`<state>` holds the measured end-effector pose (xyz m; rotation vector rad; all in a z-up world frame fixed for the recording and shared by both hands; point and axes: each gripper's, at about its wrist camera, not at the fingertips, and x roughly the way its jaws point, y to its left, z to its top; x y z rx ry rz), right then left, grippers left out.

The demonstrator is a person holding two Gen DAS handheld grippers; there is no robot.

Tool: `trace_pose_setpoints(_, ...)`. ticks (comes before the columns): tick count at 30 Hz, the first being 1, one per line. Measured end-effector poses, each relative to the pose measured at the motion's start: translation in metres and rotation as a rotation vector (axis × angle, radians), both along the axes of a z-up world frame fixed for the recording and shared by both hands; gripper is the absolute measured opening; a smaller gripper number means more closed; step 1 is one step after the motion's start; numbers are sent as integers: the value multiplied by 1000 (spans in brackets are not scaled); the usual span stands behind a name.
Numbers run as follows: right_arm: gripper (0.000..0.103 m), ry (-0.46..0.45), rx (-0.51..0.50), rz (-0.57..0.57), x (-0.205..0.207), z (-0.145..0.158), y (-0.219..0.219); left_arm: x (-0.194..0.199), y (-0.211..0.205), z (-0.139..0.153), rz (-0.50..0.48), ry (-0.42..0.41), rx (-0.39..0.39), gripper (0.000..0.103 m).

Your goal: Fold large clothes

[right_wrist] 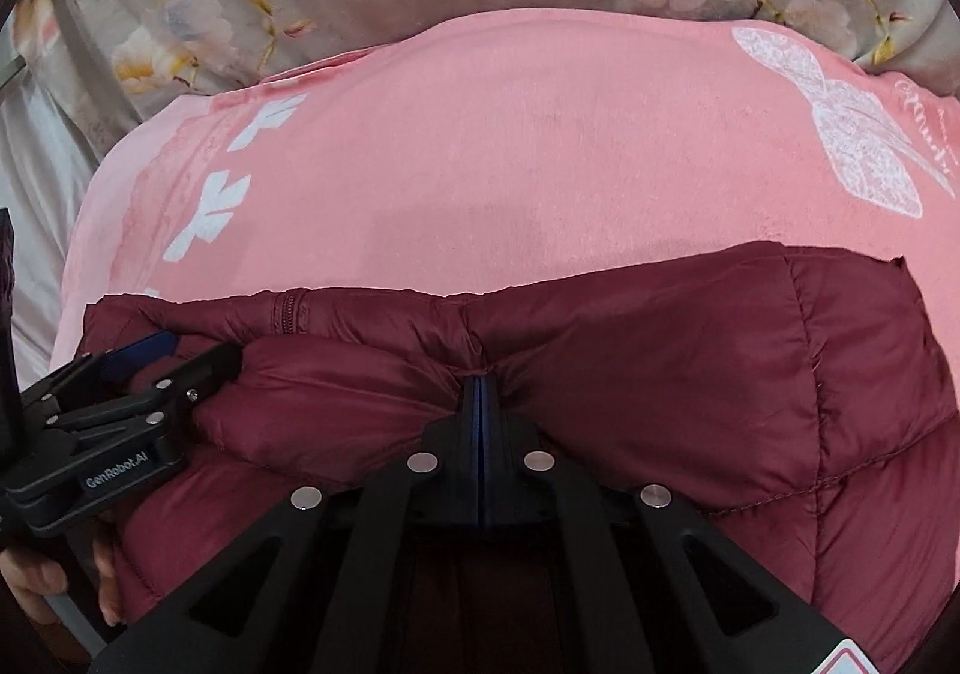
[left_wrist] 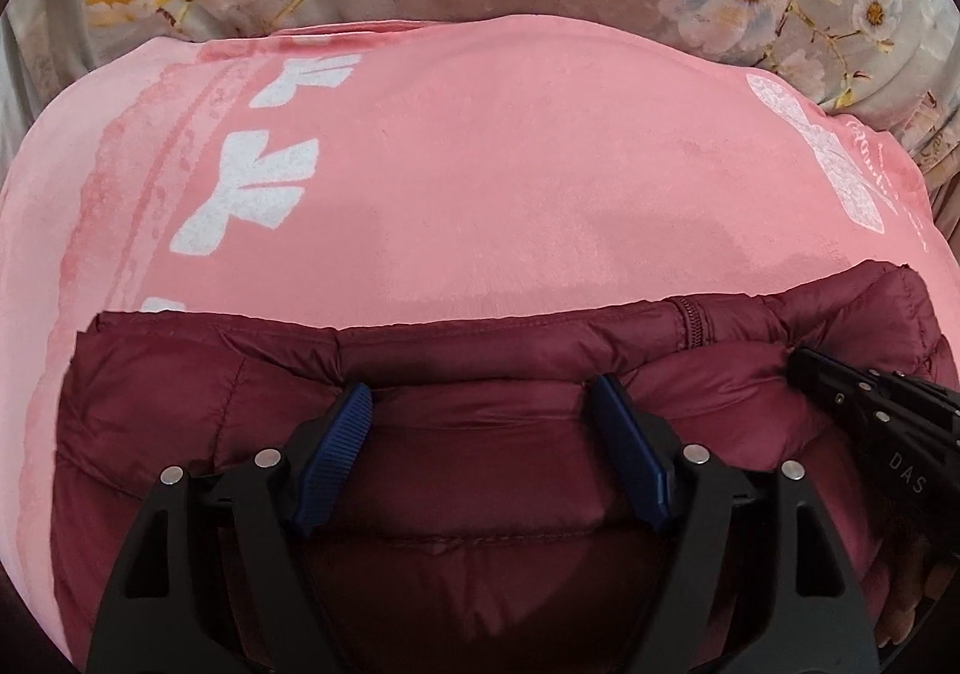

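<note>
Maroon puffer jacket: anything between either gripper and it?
Nothing visible. The left gripper is open, its blue pads straddling a puffed fold of the maroon puffer jacket. The right gripper is shut, and jacket fabric bunches around its tips. The jacket lies on the pink blanket.

You are seeing "GenRobot.AI" printing white on the black body of your left gripper [right_wrist: 171, 356], and "DAS" showing on your right gripper [left_wrist: 801, 368]. The white script on the pink blanket [right_wrist: 480, 164] is staying unreadable.
</note>
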<state>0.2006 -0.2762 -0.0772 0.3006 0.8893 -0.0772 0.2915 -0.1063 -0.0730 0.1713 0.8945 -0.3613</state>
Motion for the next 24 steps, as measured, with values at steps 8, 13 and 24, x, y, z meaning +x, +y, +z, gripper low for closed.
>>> trace_pose_setpoints(8, 0, -28, -76, -6, 0, -6, 9, 0, -3, -7, 8, -37, 5, 77)
trace_pose_setpoints(13, 0, -32, -74, -7, 0, -6, 9, 0, -5, -9, 11, -45, 10, 78)
trace_pose_setpoints(24, 13, -160, -48, -99, -41, 43, -25, -10, 27, 26, 43, -80, -55, 78)
